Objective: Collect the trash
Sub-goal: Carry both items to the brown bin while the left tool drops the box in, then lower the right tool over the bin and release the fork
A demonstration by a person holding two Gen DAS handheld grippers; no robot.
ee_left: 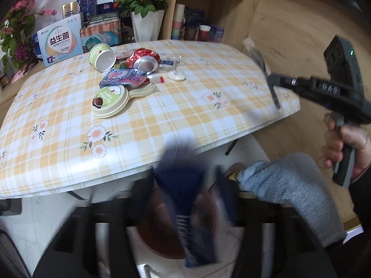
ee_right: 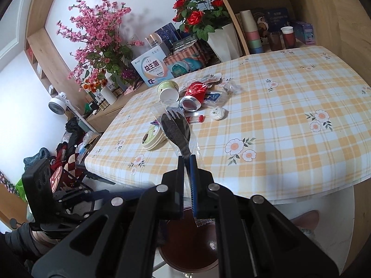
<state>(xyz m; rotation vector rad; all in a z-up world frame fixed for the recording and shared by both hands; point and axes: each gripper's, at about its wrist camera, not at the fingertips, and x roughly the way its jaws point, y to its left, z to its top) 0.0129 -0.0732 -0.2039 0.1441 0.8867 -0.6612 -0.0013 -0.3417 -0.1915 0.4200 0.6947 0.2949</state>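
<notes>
My left gripper (ee_left: 185,197) hangs just off the table's near edge, above a round brown bin (ee_left: 162,238). Its blurred jaws stand apart, and a dark blue packet (ee_left: 183,185) sits loose between them over the bin. My right gripper (ee_right: 186,159) is shut on a clear packet with a black fork and spoon (ee_right: 177,129), above the same bin (ee_right: 185,247). On the checked tablecloth (ee_left: 185,115) lie a tipped green paper cup (ee_left: 102,56), a crushed red can (ee_left: 145,61), a blue-pink wrapper (ee_left: 124,80) and a round green lid (ee_left: 111,103).
Boxes (ee_left: 60,41), a white pot of red roses (ee_left: 146,25) and a wooden shelf with cups (ee_right: 252,37) line the table's far edge. A blue-grey fleece sleeve (ee_left: 289,192) lies to the right of the bin. Clutter (ee_right: 69,153) crowds the floor at the left.
</notes>
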